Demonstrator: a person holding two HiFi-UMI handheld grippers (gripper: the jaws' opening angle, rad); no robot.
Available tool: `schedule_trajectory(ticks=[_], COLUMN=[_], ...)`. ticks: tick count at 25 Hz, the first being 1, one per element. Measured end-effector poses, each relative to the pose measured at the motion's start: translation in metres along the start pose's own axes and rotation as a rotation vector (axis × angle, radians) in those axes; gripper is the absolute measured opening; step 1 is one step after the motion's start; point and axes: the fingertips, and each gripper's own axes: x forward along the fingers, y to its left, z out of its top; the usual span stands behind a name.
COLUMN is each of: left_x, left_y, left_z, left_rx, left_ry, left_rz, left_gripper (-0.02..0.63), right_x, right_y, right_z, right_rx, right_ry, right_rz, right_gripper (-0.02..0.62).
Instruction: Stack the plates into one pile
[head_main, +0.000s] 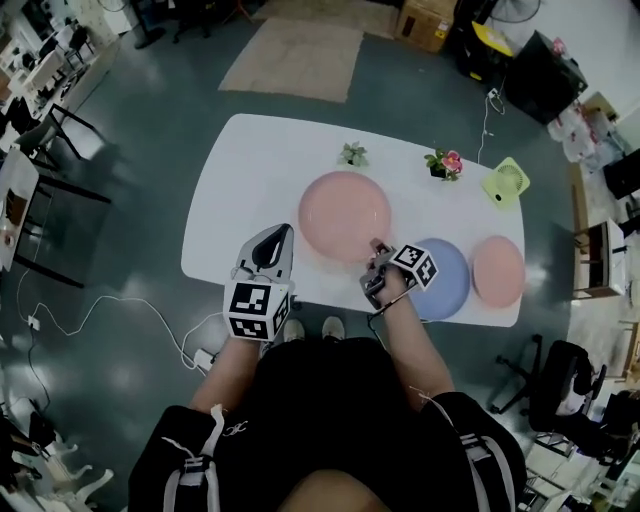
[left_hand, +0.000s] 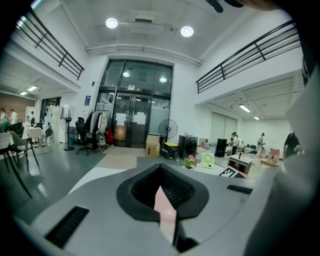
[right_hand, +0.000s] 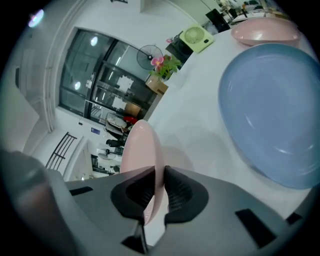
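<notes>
- Plates are lying apart on the white table (head_main: 240, 170), three of them, none stacked yet.
- The large pink plate (head_main: 345, 215) is sitting near the table's middle, with its near right rim reaching into the right gripper (right_hand: 160, 174).
- That gripper is pinching the rim: in the right gripper view the pink edge is running between the two black pads, which are pressing on it from both sides.
- The blue plate (head_main: 450, 280) is resting flat at the table's near right edge. It is just beside the right gripper and partly covered by its marker cube (head_main: 415, 265) in the head view.
- The small pink plate (head_main: 498, 270) is lying just right of the blue one; whether their rims are touching I cannot tell.
- The left gripper (head_main: 280, 232) is hovering over the table's near edge, just beside the large pink plate's near left rim, with its jaws drawn almost together.
- In the left gripper view a thin pink sliver is showing in the slit between those jaws. Whether it is the plate's rim I cannot tell, and in the head view the tip is looking just clear of the plate.
- A green desk fan (head_main: 507, 182) is standing at the far right corner. A potted plant with pink flowers (head_main: 445, 163) is standing near it, and a small green plant (head_main: 352, 154) is standing behind the large pink plate.
</notes>
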Motion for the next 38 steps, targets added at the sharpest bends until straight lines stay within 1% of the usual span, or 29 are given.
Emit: schedule_trajectory(ticks=[3,5,8,11,15,19,22,26,28,31,33,36,37,38], left_x=[0.015,0.028,0.046,0.058,0.069,0.074,0.073,0.071,0.069,0.066,0.065,0.065,0.065,0.065], left_y=[-0.019,-0.037,-0.073,-0.114,-0.163,-0.205,-0.231,-0.258,-0.266,-0.271,-0.272,-0.272,-0.272,-0.272], left_z=[0.004,0.006,0.01,0.014,0.011,0.004,0.005,0.0,-0.002,-0.004,-0.005,-0.005,-0.005,-0.005], left_rx=[0.009,0.015,0.032,0.067,0.099,0.125,0.145,0.161,0.166,0.17,0.17,0.169,0.17,0.17], left_ry=[0.0,0.003,0.01,0.011,0.019,0.034,0.036,0.048,0.054,0.056,0.055,0.056,0.056,0.055], left_rz=[-0.062,-0.122,-0.227,-0.331,-0.45,-0.546,-0.602,-0.648,-0.661,-0.669,-0.67,-0.663,-0.661,-0.66], left_gripper=[0.013,0.014,0.013,0.013,0.014,0.013,0.014,0.014,0.013,0.012,0.013,0.014,0.014,0.014], right_x=[-0.033,-0.057,-0.094,-0.133,-0.181,-0.217,-0.231,-0.233,-0.23,-0.224,-0.223,-0.227,-0.23,-0.236], right_y=[-0.006,-0.016,-0.043,-0.075,-0.124,-0.171,-0.197,-0.223,-0.23,-0.233,-0.231,-0.232,-0.234,-0.237], right_z=[0.021,0.036,0.057,0.068,0.075,0.071,0.065,0.057,0.057,0.057,0.058,0.062,0.063,0.064], right_rx=[0.038,0.068,0.117,0.177,0.254,0.326,0.386,0.431,0.407,0.317,0.262,0.188,0.163,0.138], right_ry=[-0.07,-0.129,-0.215,-0.297,-0.399,-0.473,-0.505,-0.516,-0.509,-0.478,-0.464,-0.466,-0.475,-0.489], right_rz=[0.009,0.003,-0.02,-0.046,-0.085,-0.142,-0.168,-0.221,-0.255,-0.314,-0.337,-0.385,-0.416,-0.453], right_gripper=[0.066,0.071,0.071,0.074,0.075,0.078,0.08,0.077,0.074,0.077,0.077,0.085,0.094,0.118])
